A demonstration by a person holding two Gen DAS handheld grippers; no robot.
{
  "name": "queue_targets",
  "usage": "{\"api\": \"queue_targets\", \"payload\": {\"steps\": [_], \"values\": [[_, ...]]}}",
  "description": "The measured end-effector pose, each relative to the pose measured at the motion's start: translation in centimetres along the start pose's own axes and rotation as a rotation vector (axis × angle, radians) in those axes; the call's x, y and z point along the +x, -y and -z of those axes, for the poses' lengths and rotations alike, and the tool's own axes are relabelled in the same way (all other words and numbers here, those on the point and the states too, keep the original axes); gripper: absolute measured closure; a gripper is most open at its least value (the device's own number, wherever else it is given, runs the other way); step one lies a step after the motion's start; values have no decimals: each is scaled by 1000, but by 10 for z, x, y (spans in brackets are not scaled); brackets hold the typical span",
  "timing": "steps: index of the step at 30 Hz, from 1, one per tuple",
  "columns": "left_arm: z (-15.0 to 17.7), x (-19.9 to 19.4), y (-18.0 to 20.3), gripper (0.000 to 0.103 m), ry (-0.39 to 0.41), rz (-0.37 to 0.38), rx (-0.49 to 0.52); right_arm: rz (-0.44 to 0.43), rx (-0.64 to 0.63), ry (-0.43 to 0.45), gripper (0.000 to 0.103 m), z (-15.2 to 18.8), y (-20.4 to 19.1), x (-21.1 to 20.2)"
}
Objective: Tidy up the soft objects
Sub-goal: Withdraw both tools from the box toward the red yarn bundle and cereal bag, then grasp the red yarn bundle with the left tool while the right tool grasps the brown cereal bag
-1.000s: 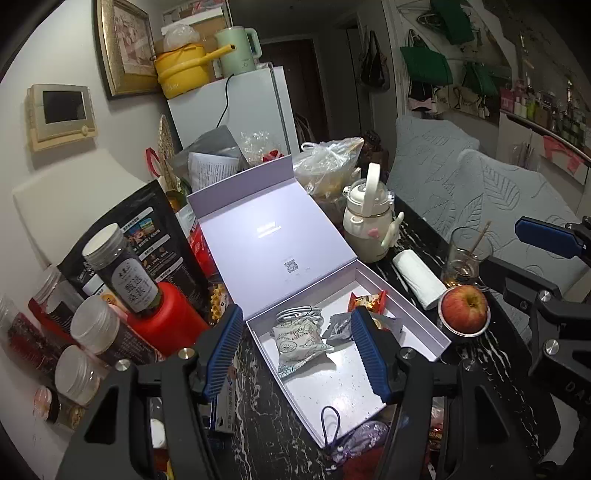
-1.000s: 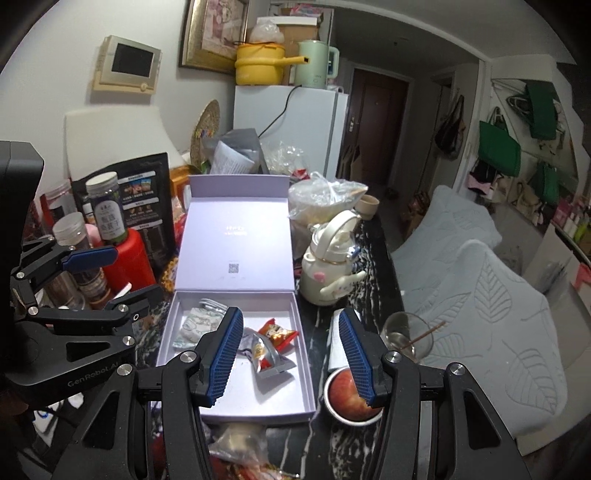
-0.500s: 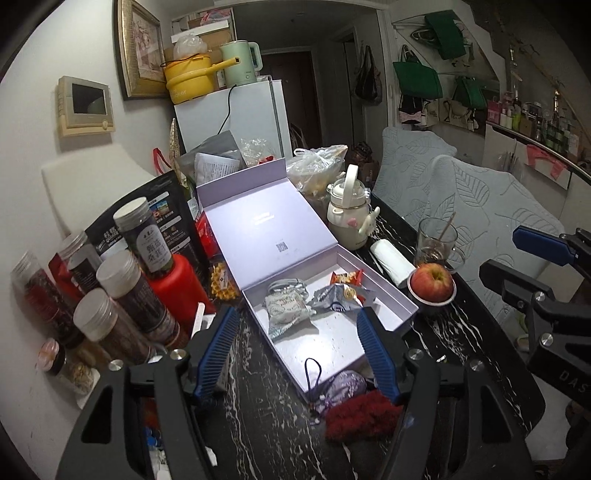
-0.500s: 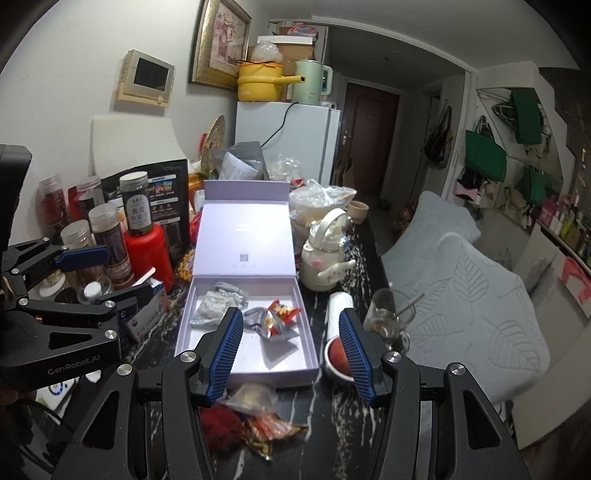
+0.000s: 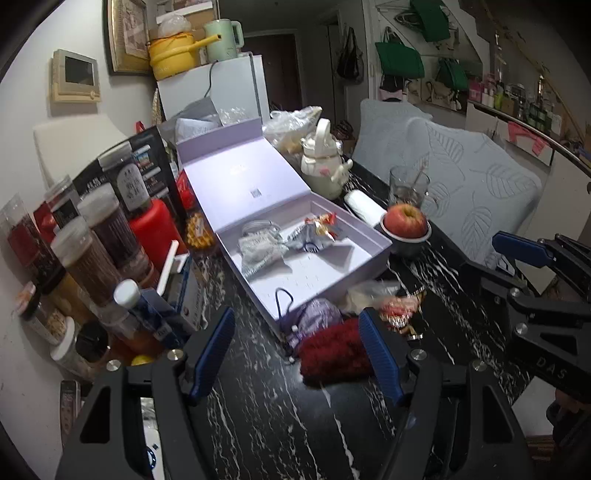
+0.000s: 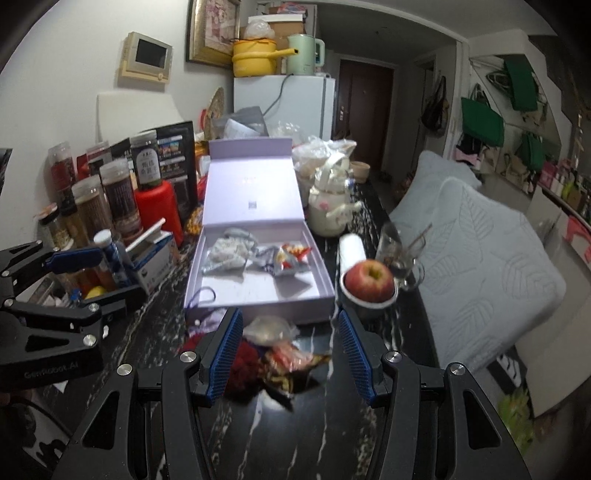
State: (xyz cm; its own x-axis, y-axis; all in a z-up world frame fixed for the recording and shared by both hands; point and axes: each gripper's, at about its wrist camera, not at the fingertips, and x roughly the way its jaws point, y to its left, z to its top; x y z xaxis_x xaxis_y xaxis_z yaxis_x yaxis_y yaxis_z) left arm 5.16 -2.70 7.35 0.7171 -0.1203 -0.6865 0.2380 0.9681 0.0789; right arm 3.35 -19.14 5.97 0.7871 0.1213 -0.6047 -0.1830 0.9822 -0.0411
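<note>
grippers, both spread and empty: left gripper [image 5: 297, 354], right gripper [image 6: 291, 349]; one lilac box [image 6: 317, 295], three packets inside.

Place: a lived-in home, kitchen corner running into a hallway.
Fridge: white fridge [image 6: 283, 107] at 12 o'clock, yellow pot [image 6: 255, 57] and green kettle [image 6: 305, 54] on top.
Table: black marbled table [image 6: 280, 435] crowded with spice jars [image 6: 120, 197], a teapot [image 6: 330, 206], an apple [image 6: 371, 277].
Wall: framed picture [image 6: 212, 31] at 11 o'clock.
Hallway: dark door [image 6: 365, 110] at 1 o'clock; green bags [image 6: 482, 120] hanging at 2 o'clock.
</note>
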Motion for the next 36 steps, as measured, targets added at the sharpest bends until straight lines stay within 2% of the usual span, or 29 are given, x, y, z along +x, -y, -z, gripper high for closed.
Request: {"api": "queue_targets", "payload": {"steps": [7,10,20,28,36], "values": [[35,9,10,34,-50,34,24,-8,50,-51,49,37,4,7],[49,15,11,34,-78,55,25,-12,66,-69,42,50,3,12],[84,41,17,34,-135,122,23,-32,94,-127,40,89,0,35],[91,67,15,34,-149,162,-13,-68,133,-175,38,105,7,61],[78,98,25,34,-160,193,6,-96,143,-195,36,93,18,93]]}}
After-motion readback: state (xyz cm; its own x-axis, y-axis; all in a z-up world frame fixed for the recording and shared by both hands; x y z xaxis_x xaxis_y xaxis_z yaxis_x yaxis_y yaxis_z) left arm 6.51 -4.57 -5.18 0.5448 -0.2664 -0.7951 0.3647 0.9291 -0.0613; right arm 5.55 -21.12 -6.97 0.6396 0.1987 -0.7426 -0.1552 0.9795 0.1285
